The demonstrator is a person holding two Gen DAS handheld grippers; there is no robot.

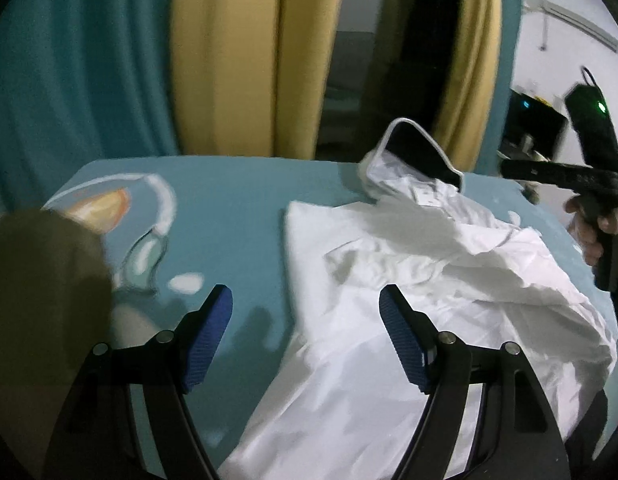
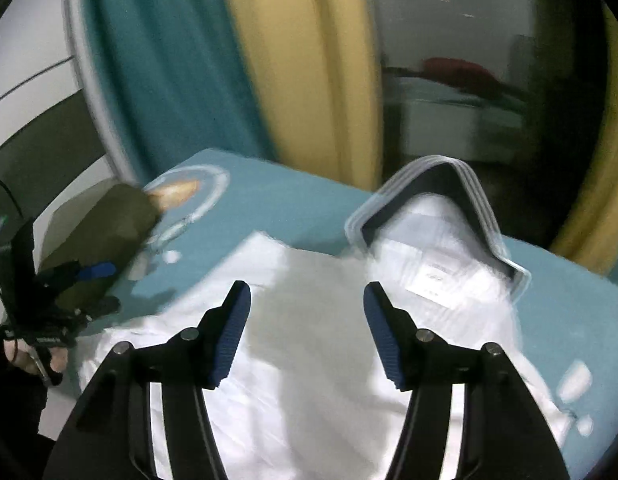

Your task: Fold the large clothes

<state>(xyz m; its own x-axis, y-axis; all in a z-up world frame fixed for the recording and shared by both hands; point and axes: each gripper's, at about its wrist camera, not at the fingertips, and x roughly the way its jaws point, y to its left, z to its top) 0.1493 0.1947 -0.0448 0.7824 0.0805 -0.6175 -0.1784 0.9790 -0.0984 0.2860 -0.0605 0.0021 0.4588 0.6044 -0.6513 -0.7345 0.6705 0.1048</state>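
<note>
A large white garment (image 1: 409, 280) with a dark, white-edged collar (image 1: 421, 152) lies crumpled on a teal table (image 1: 237, 208). My left gripper (image 1: 305, 308) is open and empty, above the garment's left edge. The right gripper shows in the left wrist view (image 1: 589, 168) at the far right, held in a hand. In the right wrist view the garment (image 2: 309, 360) lies below my open, empty right gripper (image 2: 307, 304), with the collar (image 2: 441, 184) and a label (image 2: 433, 276) ahead. The left gripper (image 2: 49, 304) shows at the left there.
An olive-green bundle (image 1: 41, 280) sits at the table's left; it also shows in the right wrist view (image 2: 97, 232). The teal cover has a printed orange and white picture (image 1: 117, 204). Teal and yellow curtains (image 1: 229, 60) hang behind the table.
</note>
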